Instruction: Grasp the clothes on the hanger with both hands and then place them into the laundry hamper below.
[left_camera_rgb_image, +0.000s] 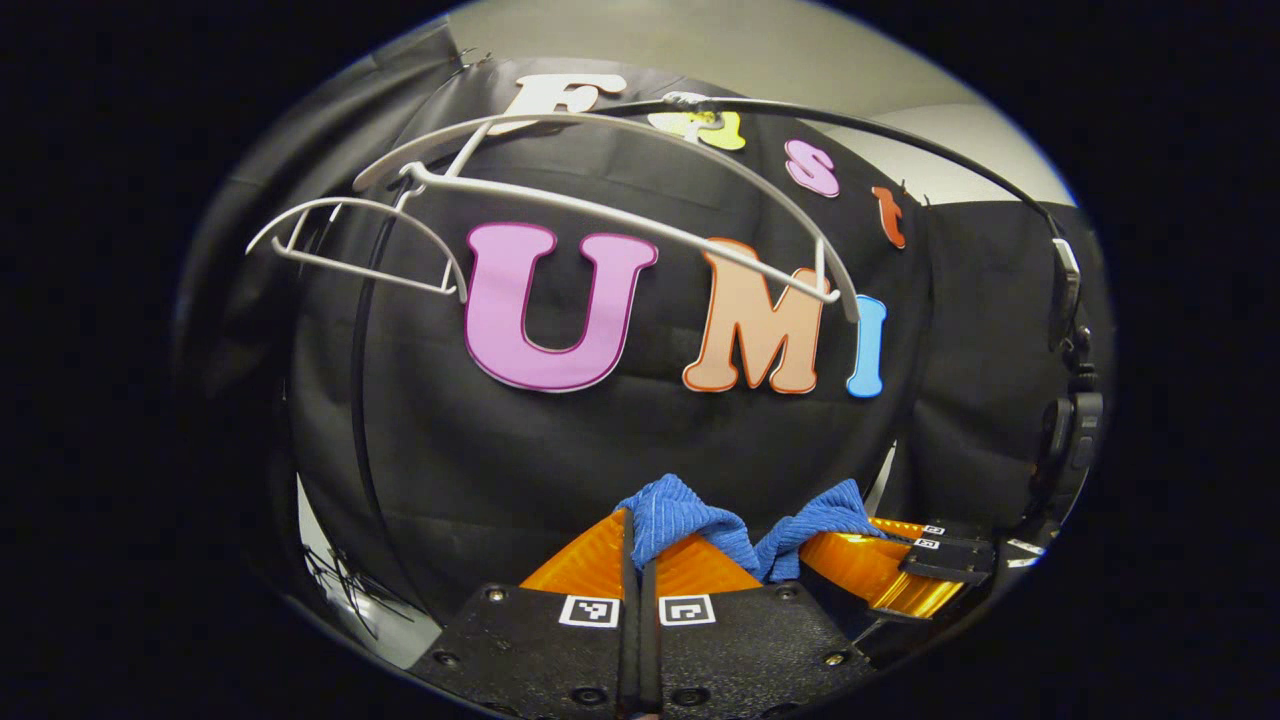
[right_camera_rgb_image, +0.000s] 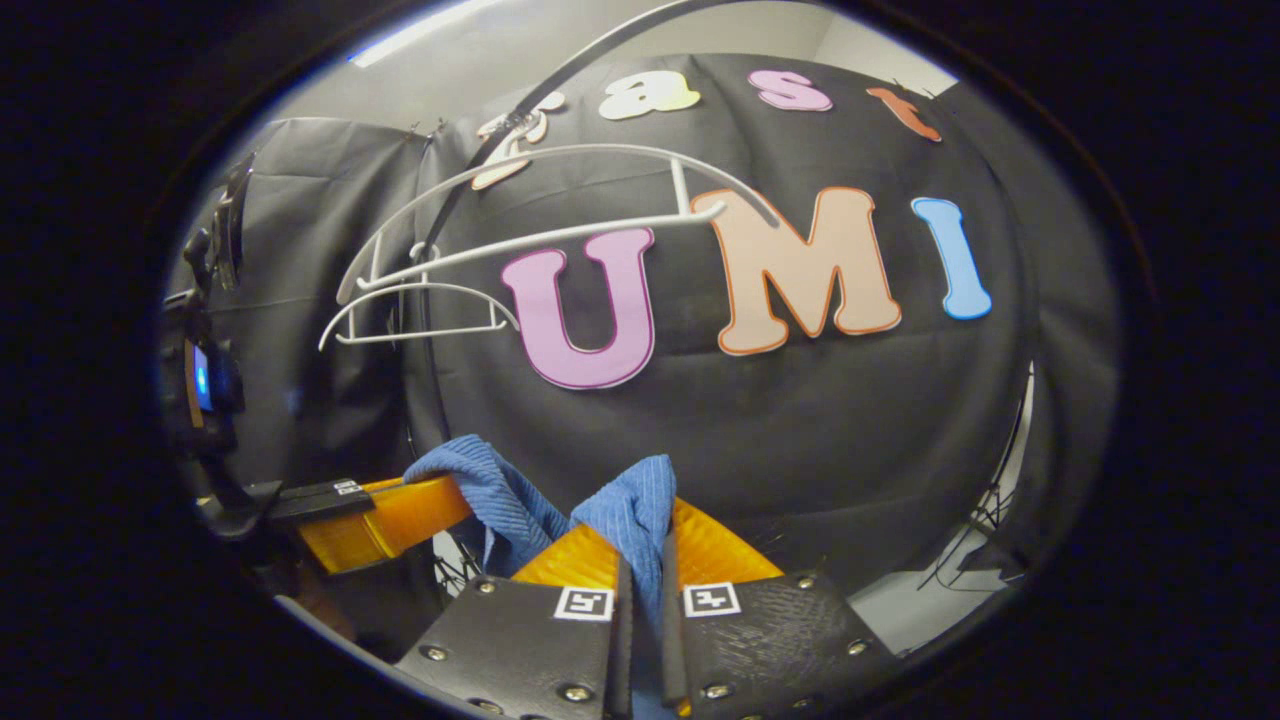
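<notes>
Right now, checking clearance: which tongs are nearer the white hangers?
Left. Left tongs sit below the white hangers, nearly under them; right tongs sit below and off to their right.

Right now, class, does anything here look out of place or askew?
Nothing looks damaged or spilled. Two white hangers hang bare on the black rail, the nearer one tilted. The blue cloth is off them, pinched between the left gripper and right gripper.

I have my left gripper (left_camera_rgb_image: 640, 550) clamped at bottom centre; my right gripper (right_camera_rgb_image: 645, 560) likewise, fingers pressed close.
</notes>
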